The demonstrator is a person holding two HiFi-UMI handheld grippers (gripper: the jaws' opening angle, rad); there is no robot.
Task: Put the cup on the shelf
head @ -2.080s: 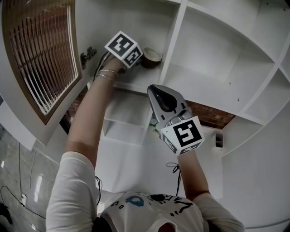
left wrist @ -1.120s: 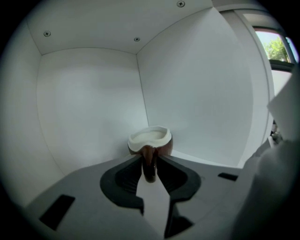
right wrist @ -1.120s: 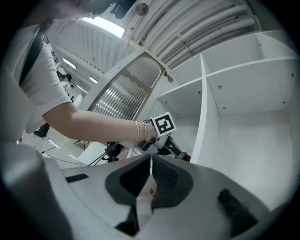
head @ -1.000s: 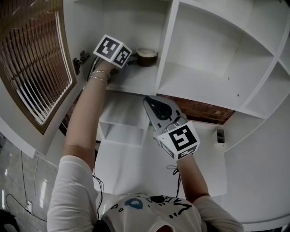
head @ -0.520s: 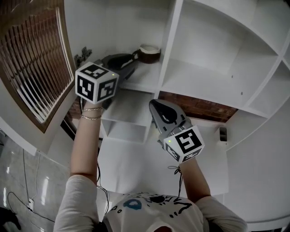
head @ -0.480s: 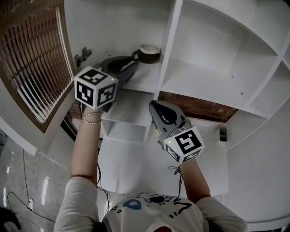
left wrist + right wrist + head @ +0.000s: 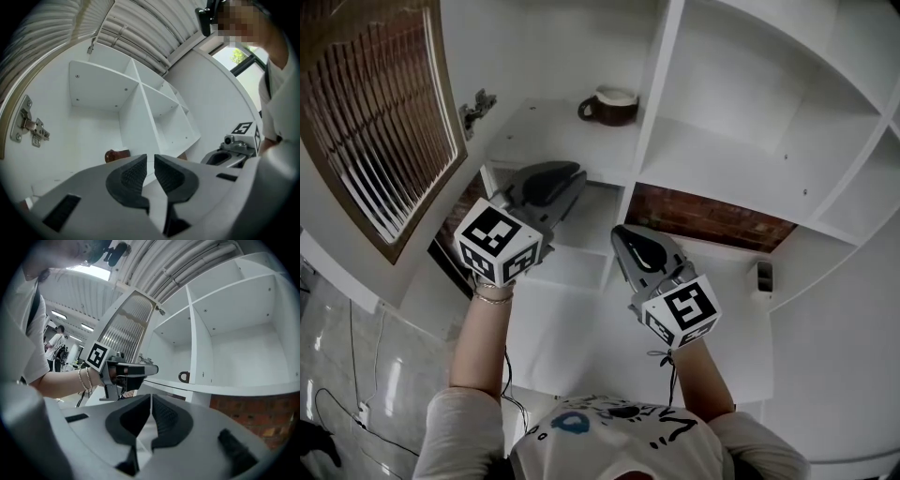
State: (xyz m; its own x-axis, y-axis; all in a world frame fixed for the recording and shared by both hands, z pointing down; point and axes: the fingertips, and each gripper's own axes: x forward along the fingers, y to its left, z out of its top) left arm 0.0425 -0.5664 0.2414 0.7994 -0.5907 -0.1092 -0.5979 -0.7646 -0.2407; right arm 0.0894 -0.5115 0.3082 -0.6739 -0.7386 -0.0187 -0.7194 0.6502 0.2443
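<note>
Nearest me, my right gripper (image 7: 151,401) has its jaws pressed together with nothing in them, out in front of the lower cubbies (image 7: 555,267). My left gripper (image 7: 150,163) is just beside it, below the front edge of the shelf (image 7: 546,141). Its jaws have just been closing and now leave a narrow slit with nothing in it. Neither gripper touches anything. Beyond them the cup (image 7: 610,106) stands upright at the right rear corner of the shelf board, close to the upright divider (image 7: 662,82), handle toward the left. The board in front and to the left of it lies open out to its edge. The louvred door (image 7: 380,122) stands open on the left, its hinge (image 7: 477,101) on the side wall.
</note>
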